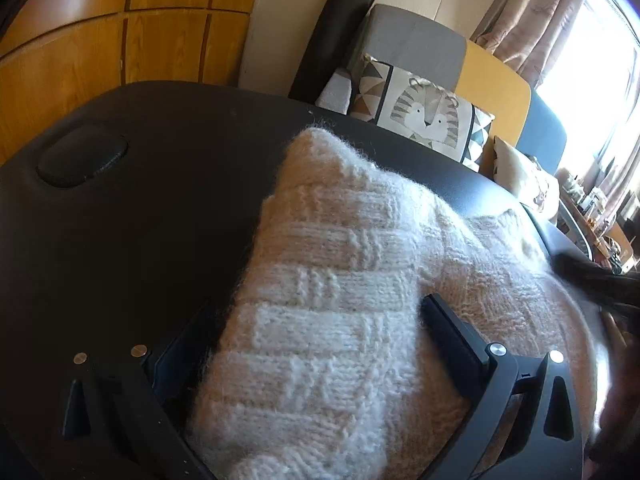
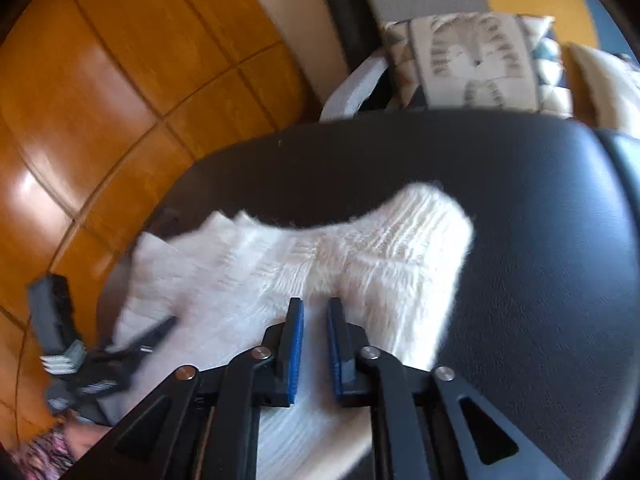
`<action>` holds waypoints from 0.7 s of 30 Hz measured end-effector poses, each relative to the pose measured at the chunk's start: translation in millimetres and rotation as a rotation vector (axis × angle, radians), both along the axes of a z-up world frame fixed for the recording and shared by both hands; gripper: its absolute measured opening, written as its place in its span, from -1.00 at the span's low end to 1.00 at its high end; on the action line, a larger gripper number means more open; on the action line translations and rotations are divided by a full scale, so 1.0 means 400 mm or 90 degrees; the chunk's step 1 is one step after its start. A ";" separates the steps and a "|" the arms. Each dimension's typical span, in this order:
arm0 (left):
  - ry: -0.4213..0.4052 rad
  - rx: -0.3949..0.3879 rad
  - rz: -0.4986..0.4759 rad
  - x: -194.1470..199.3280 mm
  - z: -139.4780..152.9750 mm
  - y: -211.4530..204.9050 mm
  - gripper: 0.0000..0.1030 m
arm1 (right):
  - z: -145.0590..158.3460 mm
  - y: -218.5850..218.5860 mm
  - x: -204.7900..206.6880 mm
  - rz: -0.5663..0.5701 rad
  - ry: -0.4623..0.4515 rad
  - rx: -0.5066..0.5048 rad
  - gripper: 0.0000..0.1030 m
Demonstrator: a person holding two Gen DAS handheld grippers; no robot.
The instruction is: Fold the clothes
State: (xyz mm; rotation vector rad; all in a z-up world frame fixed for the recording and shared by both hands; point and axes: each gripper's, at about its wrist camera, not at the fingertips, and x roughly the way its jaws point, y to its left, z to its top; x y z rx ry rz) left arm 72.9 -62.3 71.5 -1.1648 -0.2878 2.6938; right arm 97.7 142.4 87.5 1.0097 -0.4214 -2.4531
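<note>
Your left tool (image 1: pixel 320 344) stands wide open, its two black fingers (image 1: pixel 452 336) straddling a raised fold of the cream knitted sweater (image 1: pixel 340 280), one finger on each side of the fold; whether the pads press the wool you cannot tell. The tool points forward and slightly down over the garment. No brand, label or writing can be read on the sweater or the tools.

Your right tool (image 2: pixel 314 344) has its jaws nearly together with a narrow gap left between the blue pads (image 2: pixel 297 344), and nothing is caught in that gap. It hovers low over the sweater (image 2: pixel 320 272), angled down toward the near edge of the knit. This view is blurred, so fine detail is lost.

The sweater lies bunched on the black padded counter (image 1: pixel 140 220), spreading toward its right side, with one sleeve-like end reaching out across the dark surface. In the right view, your left tool (image 2: pixel 160 326) shows at the far left edge of the garment.

Beyond the counter a cushion printed with a tiger face (image 1: pixel 428 116) leans against a grey seat back (image 1: pixel 412 44), with wooden cupboard doors (image 1: pixel 120 32) to the left and curtains (image 1: pixel 532 8) by a bright window on the right
</note>
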 end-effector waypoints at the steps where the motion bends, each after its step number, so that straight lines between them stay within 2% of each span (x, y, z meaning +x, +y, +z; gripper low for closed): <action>1: 0.001 0.000 0.000 0.001 0.001 -0.001 0.99 | 0.020 -0.002 0.019 0.006 0.009 -0.006 -0.55; 3: 0.001 0.002 0.001 0.003 0.004 -0.002 0.99 | 0.058 -0.018 0.065 0.028 0.031 0.000 -0.55; 5: -0.001 0.006 0.001 0.004 0.005 -0.005 0.99 | 0.066 -0.074 0.123 0.061 0.057 0.089 -0.55; 8: -0.004 0.014 0.001 0.010 0.006 -0.010 0.99 | 0.023 -0.128 0.187 0.085 0.067 0.186 -0.52; 11: -0.006 0.023 0.000 0.020 0.006 -0.016 0.99 | -0.040 -0.132 0.227 0.066 0.082 0.222 -0.47; 15: -0.035 0.051 0.021 0.039 0.039 -0.052 1.00 | -0.075 -0.104 0.243 0.029 0.092 0.165 -0.46; 17: -0.012 0.051 0.052 0.061 0.077 -0.080 1.00 | -0.077 -0.101 0.247 0.032 0.101 0.165 -0.46; 21: 0.022 -0.007 0.051 0.060 0.127 -0.092 1.00 | -0.094 -0.064 0.252 0.015 0.093 0.089 -0.45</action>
